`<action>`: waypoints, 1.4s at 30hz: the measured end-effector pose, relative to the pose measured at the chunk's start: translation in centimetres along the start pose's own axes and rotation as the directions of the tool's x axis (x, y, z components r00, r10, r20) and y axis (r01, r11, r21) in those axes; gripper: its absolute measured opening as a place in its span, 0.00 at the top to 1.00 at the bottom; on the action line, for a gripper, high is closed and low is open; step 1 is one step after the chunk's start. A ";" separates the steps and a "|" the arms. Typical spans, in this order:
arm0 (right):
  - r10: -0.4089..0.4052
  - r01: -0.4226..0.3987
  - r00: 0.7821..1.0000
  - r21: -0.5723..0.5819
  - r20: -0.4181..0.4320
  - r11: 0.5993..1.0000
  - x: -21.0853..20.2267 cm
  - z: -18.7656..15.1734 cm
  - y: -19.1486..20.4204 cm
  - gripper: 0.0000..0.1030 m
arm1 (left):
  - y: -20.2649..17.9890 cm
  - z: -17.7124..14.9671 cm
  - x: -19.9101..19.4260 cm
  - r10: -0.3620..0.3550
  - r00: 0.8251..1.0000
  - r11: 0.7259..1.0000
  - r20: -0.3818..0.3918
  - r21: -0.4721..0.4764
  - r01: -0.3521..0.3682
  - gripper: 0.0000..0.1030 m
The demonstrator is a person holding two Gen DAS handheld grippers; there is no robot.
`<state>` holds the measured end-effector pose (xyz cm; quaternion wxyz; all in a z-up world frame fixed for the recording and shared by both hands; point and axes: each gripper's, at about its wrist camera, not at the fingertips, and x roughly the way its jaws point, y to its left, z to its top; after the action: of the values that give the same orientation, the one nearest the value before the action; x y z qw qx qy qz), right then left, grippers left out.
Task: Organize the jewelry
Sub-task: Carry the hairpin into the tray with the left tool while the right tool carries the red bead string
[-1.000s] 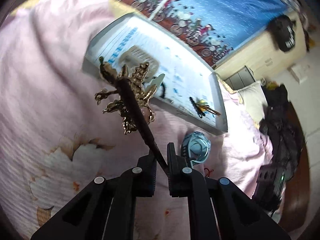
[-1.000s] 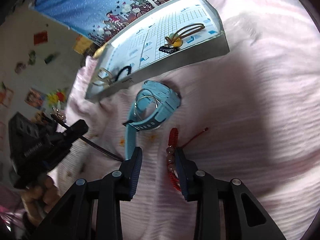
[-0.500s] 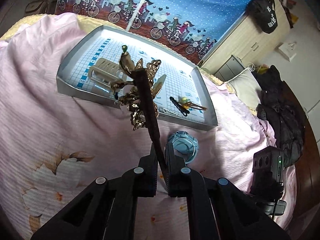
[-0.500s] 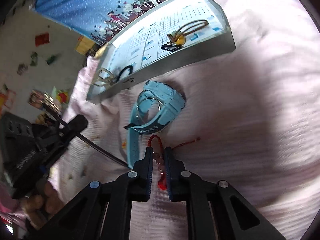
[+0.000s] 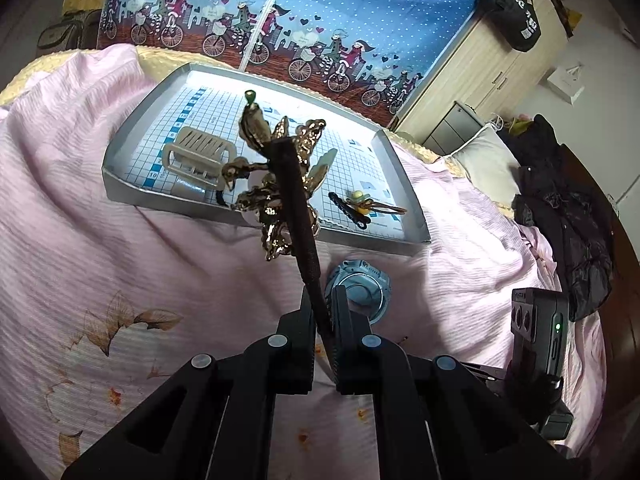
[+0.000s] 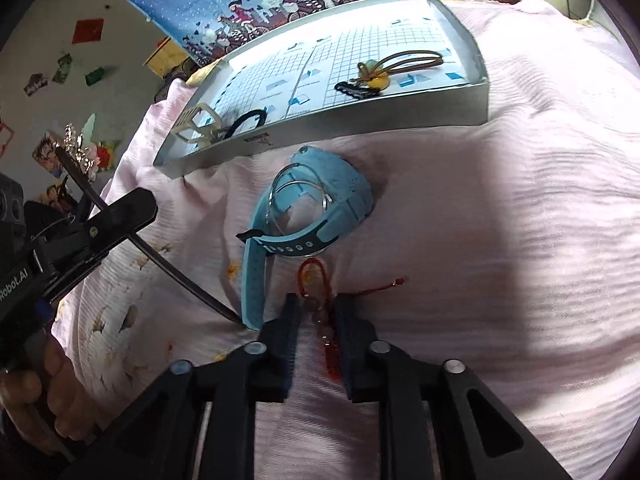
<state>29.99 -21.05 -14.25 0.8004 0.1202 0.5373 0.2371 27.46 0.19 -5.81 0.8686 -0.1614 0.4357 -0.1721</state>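
Now the left gripper (image 5: 323,312) clamps a black hairpin (image 5: 296,208) with gold ornament, aloft toward the tray (image 5: 404,184) at twelve o'clock; the right gripper (image 6: 318,320) straddles a red bracelet (image 6: 322,312), jaws slightly apart.

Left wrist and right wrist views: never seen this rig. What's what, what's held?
No robot here: a person holds a two-finger gripper in each hand, and each carries a fisheye camera looking forward along its fingers.

The left wrist view shows the left gripper shut on the black stick of a gold hairpin, raised in front of a silver tray. The right wrist view shows the right gripper down on the pink bedspread, its fingers either side of a red bead bracelet with gaps showing, so not yet clamped.

On the bedspread: a blue watch with thin silver rings on it. In the tray: a beige claw clip, a black clip, and a yellow-beaded hair tie.
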 end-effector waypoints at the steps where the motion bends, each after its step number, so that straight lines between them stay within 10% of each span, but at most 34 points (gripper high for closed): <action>1: 0.000 0.000 1.000 0.002 0.005 1.000 -0.1 0.0 -0.1 0.89 | 0.0 0.0 0.0 -0.001 1.000 1.000 0.002 0.005 0.001 0.95; 19: 0.180 -0.189 0.965 0.032 0.189 0.981 -3.9 1.5 0.1 0.89 | 0.7 1.7 -2.2 -0.084 0.994 0.995 0.076 -0.046 0.088 0.97; 42: 0.095 -0.105 0.912 0.003 0.400 0.994 -3.1 11.1 -3.0 0.89 | 1.5 9.3 5.1 -0.098 0.990 0.994 0.101 -0.040 0.102 0.97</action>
<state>39.95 -24.52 -8.72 0.8783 0.2032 0.3590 0.2416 38.12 0.51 -4.72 0.8754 -0.2111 0.3874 -0.1973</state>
